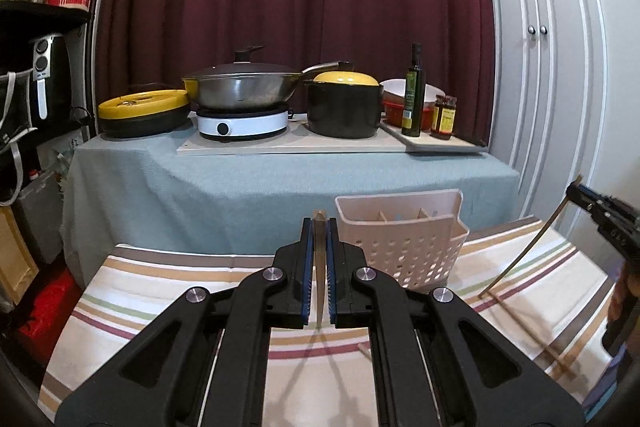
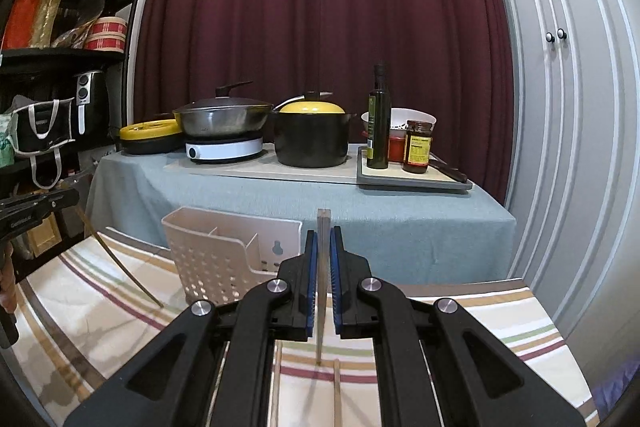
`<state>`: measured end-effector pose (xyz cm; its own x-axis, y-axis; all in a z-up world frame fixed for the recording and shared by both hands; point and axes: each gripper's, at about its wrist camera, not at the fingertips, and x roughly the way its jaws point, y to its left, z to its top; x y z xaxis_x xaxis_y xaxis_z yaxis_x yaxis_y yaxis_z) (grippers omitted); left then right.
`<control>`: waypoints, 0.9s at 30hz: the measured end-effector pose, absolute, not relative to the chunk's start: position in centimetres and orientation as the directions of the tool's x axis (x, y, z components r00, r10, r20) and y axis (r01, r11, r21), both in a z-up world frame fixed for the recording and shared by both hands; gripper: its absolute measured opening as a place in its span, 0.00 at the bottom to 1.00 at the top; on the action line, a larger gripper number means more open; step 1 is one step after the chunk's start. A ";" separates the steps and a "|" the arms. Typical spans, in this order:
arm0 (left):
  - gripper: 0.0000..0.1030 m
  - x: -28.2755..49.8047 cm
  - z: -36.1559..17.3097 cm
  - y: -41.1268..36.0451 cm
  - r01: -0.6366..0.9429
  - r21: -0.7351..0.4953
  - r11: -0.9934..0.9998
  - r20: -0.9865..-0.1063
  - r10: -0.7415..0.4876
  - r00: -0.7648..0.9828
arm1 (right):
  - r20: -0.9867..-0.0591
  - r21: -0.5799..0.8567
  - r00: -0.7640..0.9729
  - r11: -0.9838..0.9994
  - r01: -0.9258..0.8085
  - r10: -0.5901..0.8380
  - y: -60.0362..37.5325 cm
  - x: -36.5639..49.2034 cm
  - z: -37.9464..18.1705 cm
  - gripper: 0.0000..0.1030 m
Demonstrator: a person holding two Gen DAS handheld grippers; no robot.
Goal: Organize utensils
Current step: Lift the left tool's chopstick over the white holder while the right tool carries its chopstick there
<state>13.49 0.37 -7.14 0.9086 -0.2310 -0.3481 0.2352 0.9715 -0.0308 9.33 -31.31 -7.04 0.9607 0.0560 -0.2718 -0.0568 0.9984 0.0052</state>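
Both tools [image 1: 319, 227] [image 2: 324, 235] clamp chopsticks [image 1: 320, 267] [image 2: 322, 287]; utensil holder [image 1: 404, 247] between; loose chopsticks [image 2: 337, 395] on striped cloth [image 1: 160, 291].

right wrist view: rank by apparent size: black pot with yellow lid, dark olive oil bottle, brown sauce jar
1. Black pot with yellow lid
2. Dark olive oil bottle
3. Brown sauce jar

All stand at a similar depth on the far table, so nearness barely skews this.

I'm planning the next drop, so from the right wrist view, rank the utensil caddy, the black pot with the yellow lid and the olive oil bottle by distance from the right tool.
1. Utensil caddy: just ahead and left of the right tool, on the striped cloth.
2. Black pot: beyond, on the blue-covered table, centre.
3. Olive oil bottle: on the tray to the right. It looks about level with the pot, so that order is too close to call.
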 end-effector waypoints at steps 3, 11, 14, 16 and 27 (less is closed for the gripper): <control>0.06 13.7 -5.4 0.4 0.246 -0.031 0.969 -0.335 -0.242 0.911 | -0.257 0.018 0.964 0.998 -0.063 0.066 -31.4 9.3 -5.5 0.07; 0.06 14.1 1.7 -0.7 0.323 -0.017 0.946 -0.242 -0.318 0.917 | -0.151 0.031 0.981 0.992 -0.120 0.124 -31.3 9.8 0.2 0.07; 0.06 14.9 4.1 -1.9 0.352 -0.012 0.936 -0.207 -0.347 0.915 | -0.113 0.052 0.981 0.987 -0.152 0.157 -31.3 10.9 1.8 0.07; 0.06 15.4 5.1 -2.4 0.359 -0.004 0.934 -0.190 -0.353 0.916 | -0.088 0.054 0.981 0.984 -0.168 0.172 -31.1 11.9 2.7 0.07; 0.06 21.2 2.6 -5.5 0.331 0.018 0.943 -0.230 -0.318 0.920 | -0.104 0.101 0.969 0.972 -0.214 0.224 -29.6 18.5 0.9 0.07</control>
